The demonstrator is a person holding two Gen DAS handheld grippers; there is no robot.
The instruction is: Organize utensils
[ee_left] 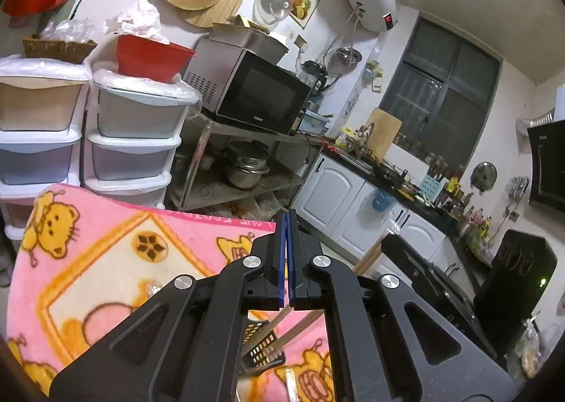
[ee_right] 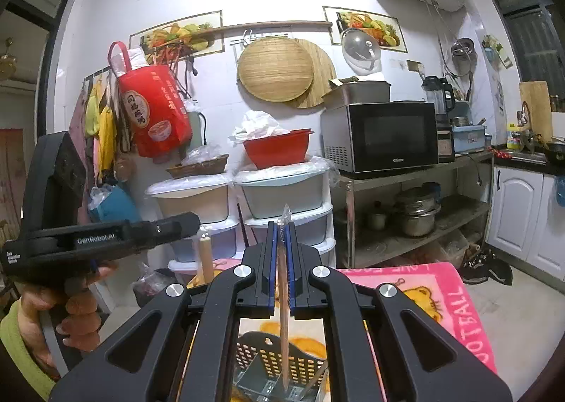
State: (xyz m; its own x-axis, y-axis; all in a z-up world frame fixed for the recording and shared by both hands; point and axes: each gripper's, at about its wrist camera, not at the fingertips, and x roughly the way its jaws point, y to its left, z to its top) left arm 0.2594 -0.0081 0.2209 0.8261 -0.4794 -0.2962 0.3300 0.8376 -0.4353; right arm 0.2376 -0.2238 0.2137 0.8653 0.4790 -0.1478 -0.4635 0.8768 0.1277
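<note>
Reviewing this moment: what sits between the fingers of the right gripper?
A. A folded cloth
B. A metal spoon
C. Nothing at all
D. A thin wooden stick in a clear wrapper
D: in the right wrist view the right gripper is shut on a thin wooden stick, its clear wrapper tip poking out past the fingers, its lower end hanging over the black slotted basket.

In the right wrist view a chopstick (ee_right: 282, 292) stands between the right gripper's (ee_right: 281, 225) fingers, its lower end inside the holder (ee_right: 268, 363) at bottom centre, which sits on the blanket (ee_right: 455, 299). Behind, drawers (ee_right: 282, 204) occupy the centre and a microwave (ee_right: 385, 137) sits on a rack (ee_right: 416, 169) at right. The left gripper (ee_right: 190, 220) lies at left.
</note>
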